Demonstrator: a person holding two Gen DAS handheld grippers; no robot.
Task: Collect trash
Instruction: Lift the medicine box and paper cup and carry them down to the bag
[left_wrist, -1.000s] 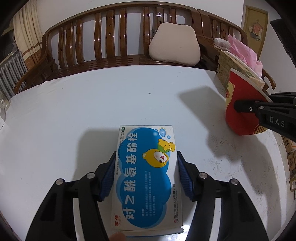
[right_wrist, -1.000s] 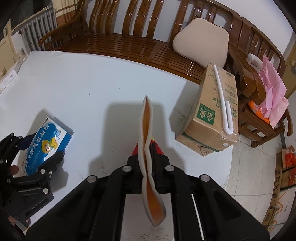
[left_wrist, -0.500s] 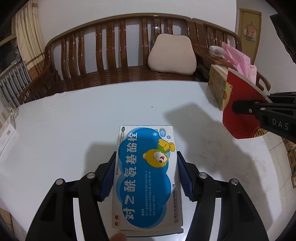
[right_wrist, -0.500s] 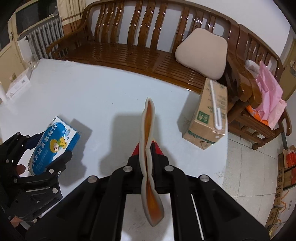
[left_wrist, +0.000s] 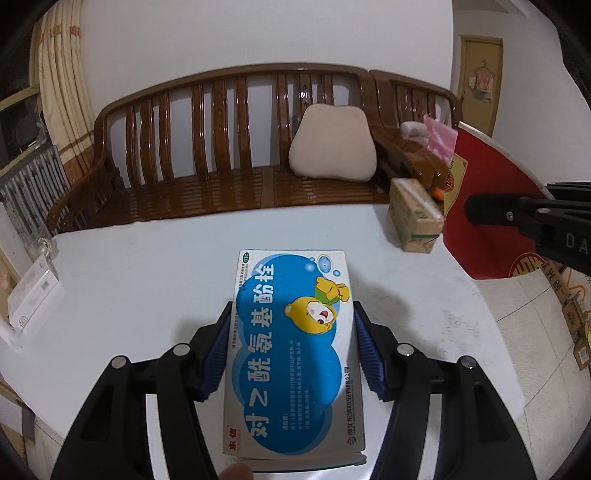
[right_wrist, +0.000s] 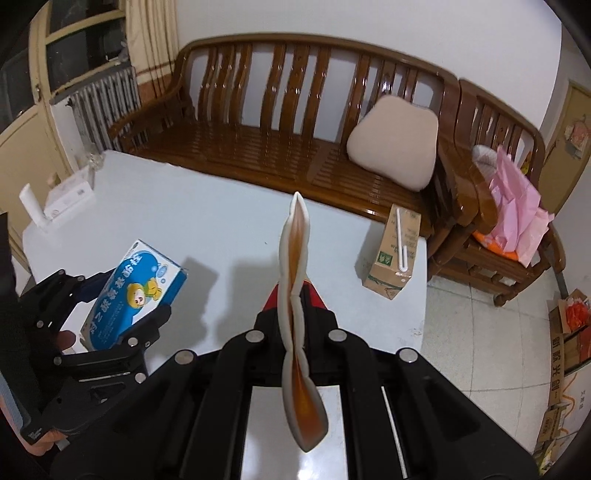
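Note:
My left gripper (left_wrist: 293, 314) is shut on a blue and white medicine box (left_wrist: 291, 343) with a cartoon bear, held above the white table (left_wrist: 147, 280). The box also shows in the right wrist view (right_wrist: 136, 291), at the left. My right gripper (right_wrist: 295, 291) is shut on a squashed red paper cup (right_wrist: 297, 295), seen edge-on with its white rim up. The cup shows red in the left wrist view (left_wrist: 487, 206), at the right, held by the right gripper (left_wrist: 480, 203). A brown drink carton (right_wrist: 395, 251) with a white straw stands near the table's far right corner.
A wooden bench (right_wrist: 295, 110) with a beige cushion (right_wrist: 395, 147) stands behind the table. A white box (right_wrist: 66, 195) and a white tube (right_wrist: 31, 203) lie at the table's left edge. Pink bags (right_wrist: 513, 206) sit on a chair at right. Cardboard boxes (right_wrist: 569, 332) are on the tiled floor.
Both grippers have risen and drawn back from the table with their loads. The drink carton and the bench look smaller and farther away now.

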